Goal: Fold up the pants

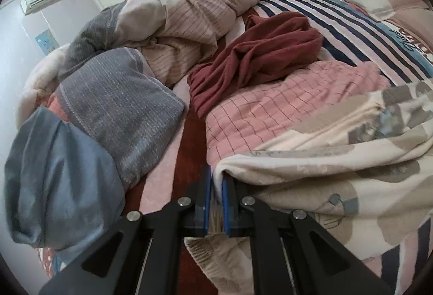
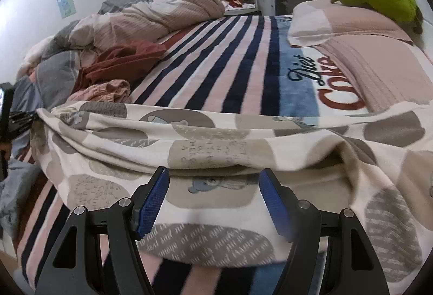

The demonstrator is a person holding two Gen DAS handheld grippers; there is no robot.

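The cream pants with grey patches are spread across the near part of the striped bedspread. An edge of them is pinched between the nearly closed jaws of the left gripper. The right gripper is held with its jaws wide apart above the fabric, nothing gripped. A maroon garment is seen farther off.

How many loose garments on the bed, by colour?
Cream with grey patches: 1, the pants
Maroon: 1
Pink check: 1
Blue-grey: 1
Total: 4
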